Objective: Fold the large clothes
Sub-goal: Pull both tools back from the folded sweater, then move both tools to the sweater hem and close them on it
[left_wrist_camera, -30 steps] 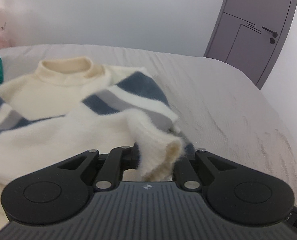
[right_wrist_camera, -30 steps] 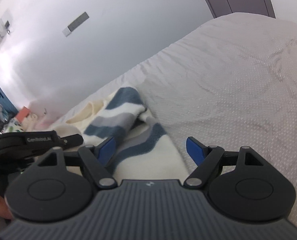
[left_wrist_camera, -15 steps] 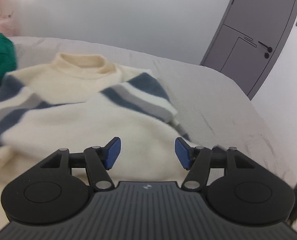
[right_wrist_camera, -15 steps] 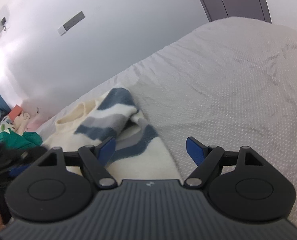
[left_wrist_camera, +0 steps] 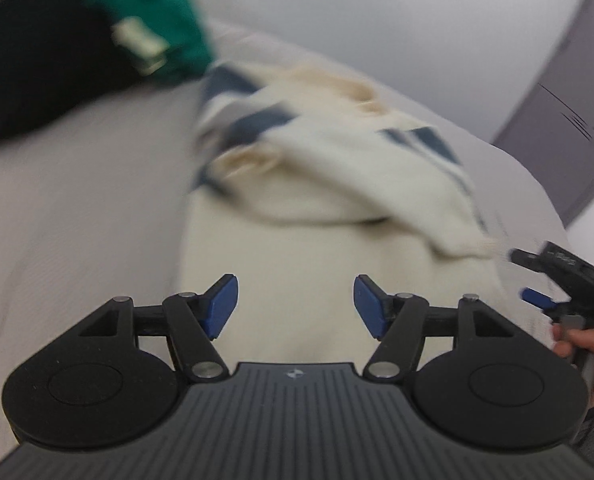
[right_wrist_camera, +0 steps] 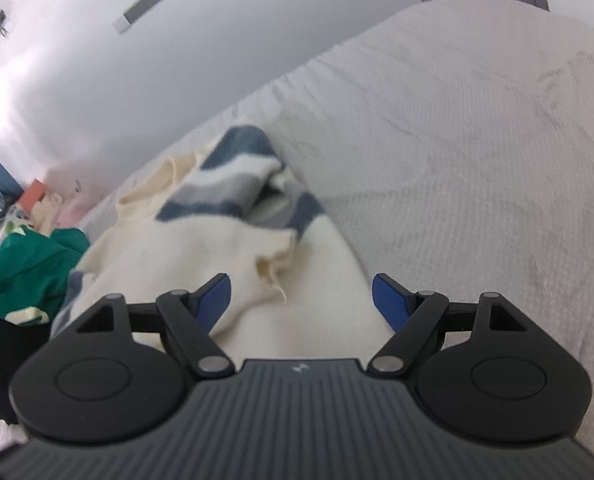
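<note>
Left gripper (left_wrist_camera: 295,304), nearest in its own view: blue pads (left_wrist_camera: 221,307) standing apart, jaws having just been opening, nothing clamped, only cream knit lying beneath the gap. Right gripper (right_wrist_camera: 302,300): pads also standing apart, gripping nothing, hovering over the near hem; it is also showing at the right edge of the left view, with a hand (left_wrist_camera: 581,346) holding it. Sweater (right_wrist_camera: 233,272): cream fleece with navy and grey stripes, lying on the bed (right_wrist_camera: 477,140) partly folded, a sleeve lying across the body with its cuff (right_wrist_camera: 275,258) pointing towards the right gripper, collar at the far end. Left view is blurring heavily, so fold edges are hard to read there. Beyond the sweater's left side: green garment (right_wrist_camera: 29,268) sitting bunched beside a black mass (left_wrist_camera: 33,64). Farthest: pale wall and grey door (left_wrist_camera: 569,120).
</note>
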### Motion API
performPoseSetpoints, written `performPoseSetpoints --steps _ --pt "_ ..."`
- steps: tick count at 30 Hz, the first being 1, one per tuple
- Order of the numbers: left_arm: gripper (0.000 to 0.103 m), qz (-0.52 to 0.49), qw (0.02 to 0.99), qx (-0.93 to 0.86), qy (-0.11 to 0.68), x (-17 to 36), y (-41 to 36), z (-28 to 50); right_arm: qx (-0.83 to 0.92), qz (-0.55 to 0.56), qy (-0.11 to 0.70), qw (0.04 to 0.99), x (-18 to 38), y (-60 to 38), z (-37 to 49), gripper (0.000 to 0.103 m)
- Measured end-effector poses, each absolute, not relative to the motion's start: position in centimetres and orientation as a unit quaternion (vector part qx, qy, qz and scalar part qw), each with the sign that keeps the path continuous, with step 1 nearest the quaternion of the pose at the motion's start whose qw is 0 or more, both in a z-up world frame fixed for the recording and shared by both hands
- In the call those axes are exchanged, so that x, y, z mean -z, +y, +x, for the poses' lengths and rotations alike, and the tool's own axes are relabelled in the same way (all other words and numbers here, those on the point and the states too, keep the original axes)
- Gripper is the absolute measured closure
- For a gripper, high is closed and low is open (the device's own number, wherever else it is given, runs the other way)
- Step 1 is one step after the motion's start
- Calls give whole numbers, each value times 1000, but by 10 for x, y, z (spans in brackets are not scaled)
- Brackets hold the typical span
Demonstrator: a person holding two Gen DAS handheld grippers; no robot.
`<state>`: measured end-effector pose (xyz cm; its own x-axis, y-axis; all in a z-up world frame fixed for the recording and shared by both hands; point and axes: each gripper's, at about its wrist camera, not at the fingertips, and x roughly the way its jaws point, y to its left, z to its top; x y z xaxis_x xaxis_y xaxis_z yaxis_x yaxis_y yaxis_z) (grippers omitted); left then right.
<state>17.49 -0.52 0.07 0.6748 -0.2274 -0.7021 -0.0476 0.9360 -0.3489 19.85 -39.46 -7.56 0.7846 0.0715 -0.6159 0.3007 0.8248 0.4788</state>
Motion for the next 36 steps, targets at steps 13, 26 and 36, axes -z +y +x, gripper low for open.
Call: performPoseSetpoints --steps 13,26,36 --pt "34 -344 817 49 460 68 66 151 8 316 465 827 60 -418 175 24" --pt "37 -408 756 102 502 99 47 145 19 332 567 754 114 -432 186 22" --pt "43 -421 734 119 521 107 37 128 -88 301 605 732 109 -403 188 24"
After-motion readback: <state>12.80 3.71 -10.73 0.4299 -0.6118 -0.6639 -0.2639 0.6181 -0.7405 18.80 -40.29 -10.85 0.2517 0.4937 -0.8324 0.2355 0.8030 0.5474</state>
